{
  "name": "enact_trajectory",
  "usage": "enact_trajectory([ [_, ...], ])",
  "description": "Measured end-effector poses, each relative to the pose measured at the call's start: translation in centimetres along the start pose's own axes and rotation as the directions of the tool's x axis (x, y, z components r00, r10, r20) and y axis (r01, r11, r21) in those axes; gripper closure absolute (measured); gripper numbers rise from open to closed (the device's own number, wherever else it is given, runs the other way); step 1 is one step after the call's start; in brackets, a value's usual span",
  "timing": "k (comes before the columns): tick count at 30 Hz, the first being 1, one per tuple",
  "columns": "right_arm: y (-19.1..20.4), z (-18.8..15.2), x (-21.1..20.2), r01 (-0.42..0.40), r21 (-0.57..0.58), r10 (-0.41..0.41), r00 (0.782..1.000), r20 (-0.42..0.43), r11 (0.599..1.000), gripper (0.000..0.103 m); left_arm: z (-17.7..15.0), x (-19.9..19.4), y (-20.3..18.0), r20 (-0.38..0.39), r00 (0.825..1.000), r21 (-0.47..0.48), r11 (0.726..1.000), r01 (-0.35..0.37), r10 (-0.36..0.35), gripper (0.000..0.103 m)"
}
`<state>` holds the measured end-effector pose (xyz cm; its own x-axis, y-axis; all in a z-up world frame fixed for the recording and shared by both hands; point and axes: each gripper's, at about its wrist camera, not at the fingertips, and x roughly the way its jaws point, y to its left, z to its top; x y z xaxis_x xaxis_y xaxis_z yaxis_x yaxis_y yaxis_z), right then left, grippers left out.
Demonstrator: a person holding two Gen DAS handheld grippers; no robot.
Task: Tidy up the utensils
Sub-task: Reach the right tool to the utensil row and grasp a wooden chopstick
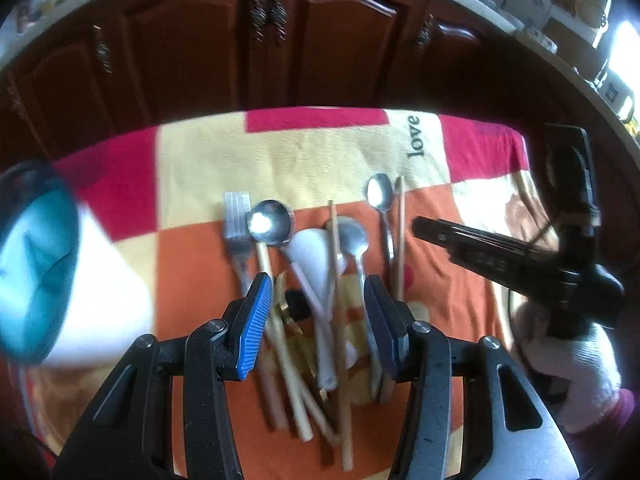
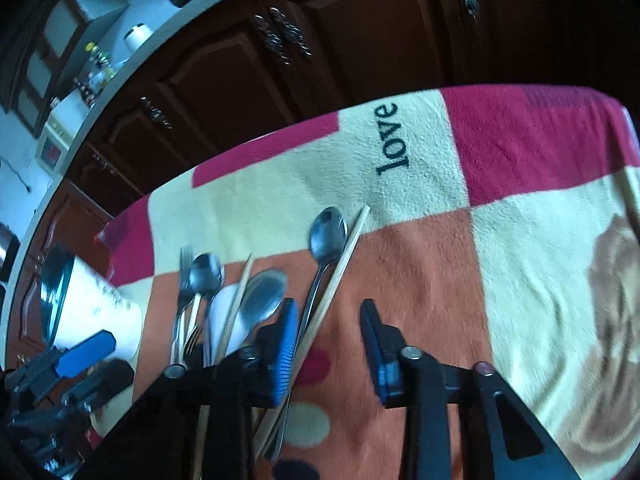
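A pile of utensils lies on a patchwork cloth [image 1: 192, 248]: a steel fork [image 1: 237, 220], a round steel spoon [image 1: 270, 222], a white plastic spoon [image 1: 314, 254], another steel spoon [image 1: 352, 240], a small spoon [image 1: 380, 192] and several wooden chopsticks [image 1: 335, 280]. My left gripper [image 1: 318, 300] is open and empty, hovering above the pile's handles. My right gripper [image 2: 328, 332] is open and empty, just right of the small spoon [image 2: 328, 236] and a chopstick [image 2: 340, 268]. It shows in the left wrist view [image 1: 460, 240].
A white cup with a teal inside [image 1: 40, 264] lies on its side at the left; it shows in the right wrist view [image 2: 92, 304]. Dark wooden cabinets [image 1: 280, 48] stand behind the table. The cloth's right part [image 2: 520, 240] carries a printed pattern.
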<state>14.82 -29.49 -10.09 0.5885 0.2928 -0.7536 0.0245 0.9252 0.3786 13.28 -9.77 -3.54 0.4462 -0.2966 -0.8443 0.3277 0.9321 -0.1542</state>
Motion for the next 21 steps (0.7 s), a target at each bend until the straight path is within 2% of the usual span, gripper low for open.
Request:
enact_trajectory([
  [3,-0.4,0.8,1.5,-0.021,0.019,0.021,1.000,-0.014,1.000,0.078,1.0,1.2,0.0,-0.029,0.999,-0.008,1.000,0.017,-0.017,0.055],
  [7,-1.3,1.6,3.3,-0.035,0.044,0.037,0.998,-0.051,0.998,0.092,1.9,2.5,-0.3,-0.044,0.999,0.015,1.000,0.018,-0.017,0.055],
  [10,-1.8,1.9,3.1,-0.081,0.041,0.083,0.995,-0.055,0.996,0.093,2.4,3.9,-0.3,-0.073,0.997,0.025,1.000,0.014,-0.012,0.055],
  [15,-3.5,1.6,1.0,-0.109,0.033,0.110,0.993,-0.045,0.994,0.094,3.8,5.9,-0.5,-0.097,0.995,0.016,1.000,0.019,-0.018,0.056],
  [17,-4.1,1.5,0.4,-0.115,0.034,0.116,0.992,-0.047,0.993,0.094,4.4,6.6,-0.7,-0.108,0.994,0.018,1.000,0.017,-0.015,0.062],
  [19,-4.9,1.3,-0.1,-0.122,0.035,0.124,0.991,-0.048,0.992,0.094,5.0,7.7,-1.2,-0.127,0.992,0.041,0.999,0.005,0.001,0.074],
  [21,-5.0,1.3,-0.1,-0.125,0.037,0.127,0.991,-0.048,0.991,0.094,5.2,8.7,-1.7,-0.145,0.989,0.064,0.998,-0.007,0.017,0.080],
])
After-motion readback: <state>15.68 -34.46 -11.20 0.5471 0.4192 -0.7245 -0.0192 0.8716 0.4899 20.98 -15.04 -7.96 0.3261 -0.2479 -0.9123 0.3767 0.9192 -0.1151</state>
